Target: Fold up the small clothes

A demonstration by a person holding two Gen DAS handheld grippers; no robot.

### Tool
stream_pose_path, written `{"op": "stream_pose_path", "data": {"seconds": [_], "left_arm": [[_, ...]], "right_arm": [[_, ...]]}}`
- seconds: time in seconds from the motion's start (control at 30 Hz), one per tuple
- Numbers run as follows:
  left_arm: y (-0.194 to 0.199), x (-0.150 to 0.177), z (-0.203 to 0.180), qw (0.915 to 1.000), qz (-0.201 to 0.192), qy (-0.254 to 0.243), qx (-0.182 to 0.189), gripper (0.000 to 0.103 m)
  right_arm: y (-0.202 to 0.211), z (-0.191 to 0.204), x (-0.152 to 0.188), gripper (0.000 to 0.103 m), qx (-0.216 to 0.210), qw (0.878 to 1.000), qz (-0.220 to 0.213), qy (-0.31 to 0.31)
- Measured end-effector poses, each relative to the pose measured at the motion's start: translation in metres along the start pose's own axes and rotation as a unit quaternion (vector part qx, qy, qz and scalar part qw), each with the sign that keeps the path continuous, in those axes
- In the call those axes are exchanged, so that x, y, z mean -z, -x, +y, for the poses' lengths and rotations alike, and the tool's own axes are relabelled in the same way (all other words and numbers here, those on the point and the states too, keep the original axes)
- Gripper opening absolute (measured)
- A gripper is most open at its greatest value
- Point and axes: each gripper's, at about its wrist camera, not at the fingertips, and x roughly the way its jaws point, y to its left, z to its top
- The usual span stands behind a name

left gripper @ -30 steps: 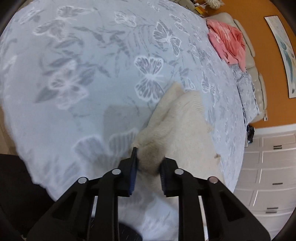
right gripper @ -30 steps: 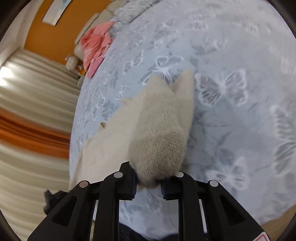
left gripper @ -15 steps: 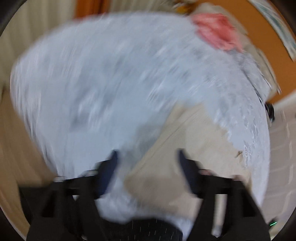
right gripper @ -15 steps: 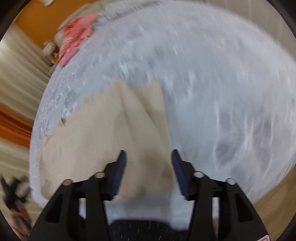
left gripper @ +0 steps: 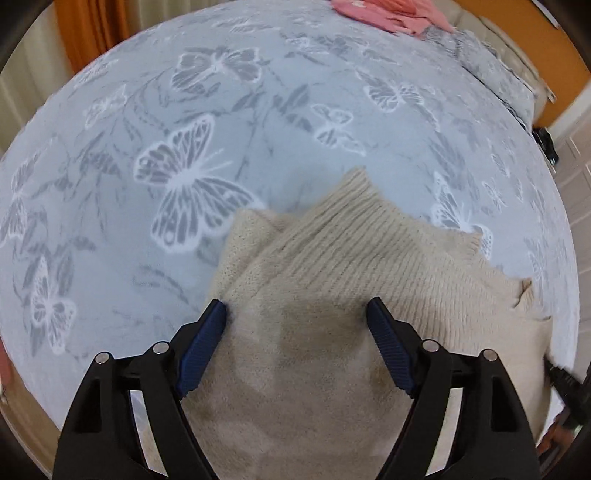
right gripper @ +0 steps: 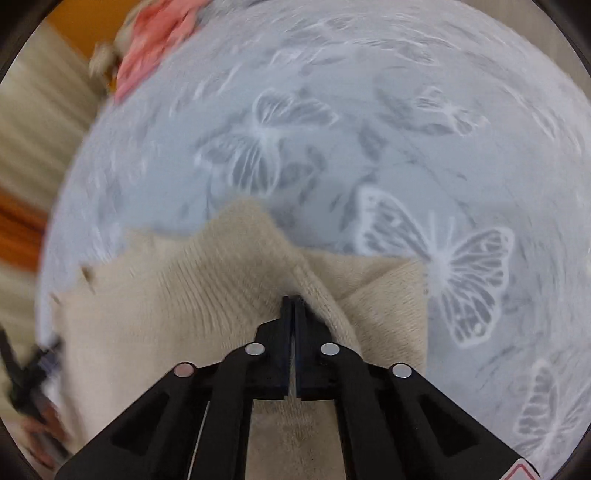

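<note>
Two tongs are working over one cream ribbed-knit sweater [left gripper: 343, 280], which is lying part-folded on the pale blue butterfly-print bedspread [left gripper: 192, 110], near the bed's lower edge. The left tongs [left gripper: 297, 325] are standing wide open, blue pads straddling the knit and gripping nothing. The right tongs [right gripper: 293, 306] are pressed fully together at a raised ridge of the knit; whether any fabric is caught between the pads, I cannot tell. The right wrist view is motion-blurred.

A pile of pink garments [left gripper: 388, 14] is sitting at the far end of the bed, well apart.

Handling judgement: the sweater is looking soft, thick and limp, light enough for one grip, not slippery. It is likely sagging and bunching wherever unsupported. Best holds appear to be the ribbed hem and the folded edges, where layers are stacking thick. Pinching a single loose layer is risking stretching the knit.
</note>
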Motion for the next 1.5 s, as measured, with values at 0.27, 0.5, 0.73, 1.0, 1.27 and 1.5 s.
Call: {"op": "stream_pose_path", "data": {"seconds": [0.27,0.5,0.73,1.0,1.27,1.5], "left_arm": [[0.002,0.004,-0.001,0.9999,-0.002,-0.015,0.006,0.082],[0.007,0.021,0.007,1.0,0.0,-0.001,0.001,0.087],[0.0,0.031,0.024,0.9977,0.035,0.058,0.007,0.092],[0.014,0.038,0.031,0.9971,0.035,0.065,0.017,0.092],[0.033,0.063,0.083,0.986,0.039,0.155,0.047,0.092],[0.039,0.08,0.082,0.9937,0.033,0.106,0.014,0.092]], "right_arm": [[0.065,-0.056,0.052,0.04,0.009,0.997,-0.037,-0.06],[0.055,-0.112,0.12,0.049,-0.107,0.976,0.027,-0.187],[0.069,-0.074,0.102,0.01,-0.074,0.991,0.007,-0.108],[0.084,-0.106,0.1,0.0,0.054,0.993,-0.008,-0.107],[0.064,0.001,0.08,0.006,0.027,0.996,-0.001,0.084],[0.076,-0.007,0.072,0.009,0.018,0.999,-0.023,0.026]]}}
